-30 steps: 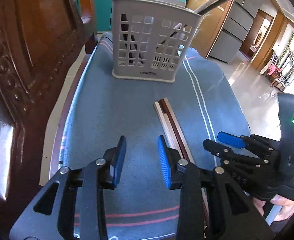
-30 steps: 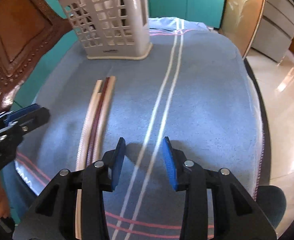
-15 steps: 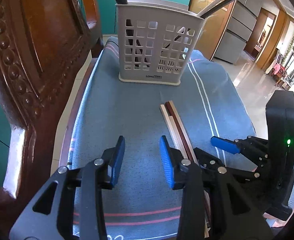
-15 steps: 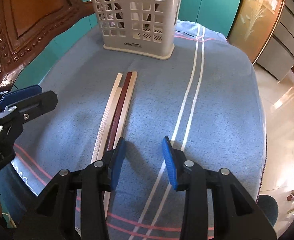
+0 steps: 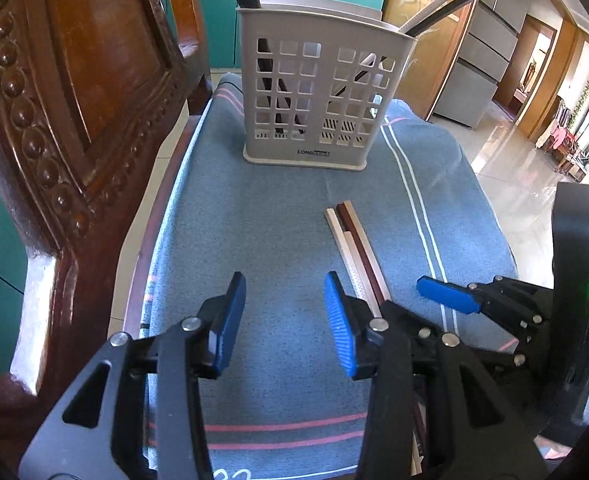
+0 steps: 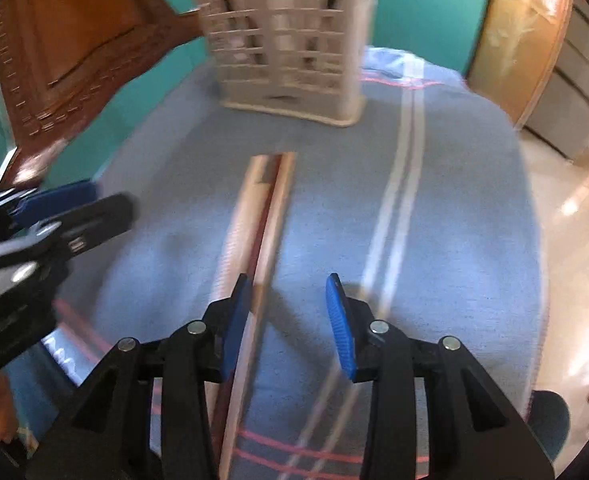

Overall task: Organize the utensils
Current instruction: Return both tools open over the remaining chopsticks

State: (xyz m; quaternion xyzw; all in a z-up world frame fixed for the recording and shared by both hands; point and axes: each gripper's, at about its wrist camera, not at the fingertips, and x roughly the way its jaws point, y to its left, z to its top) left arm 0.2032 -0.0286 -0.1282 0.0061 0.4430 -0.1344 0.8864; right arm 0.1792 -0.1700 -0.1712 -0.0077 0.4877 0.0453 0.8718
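A: Where are your utensils?

B: The bundle of long flat sticks, pale wood with one dark red (image 5: 356, 248), lies lengthwise on the blue striped cloth (image 5: 262, 220) covering the table, well short of the pale grey slotted plastic utensil basket (image 5: 318, 92), which stands upright at the far end with dark and white sticks already leaning in it.

A: And my jaws?

B: Your left gripper (image 5: 284, 320) hovers over bare cloth just left of the bundle, jaws opening and wider than a second ago, nothing between them. Your right gripper (image 6: 288, 316) has its jaws partly open and empty; its left pad sits over the bundle's near part. A second ago it hung over the white stripes (image 6: 398, 184), so it has shifted toward the sticks.

A: Anything else?

B: The carved brown wooden chair back (image 5: 74, 92) stands left of the table.
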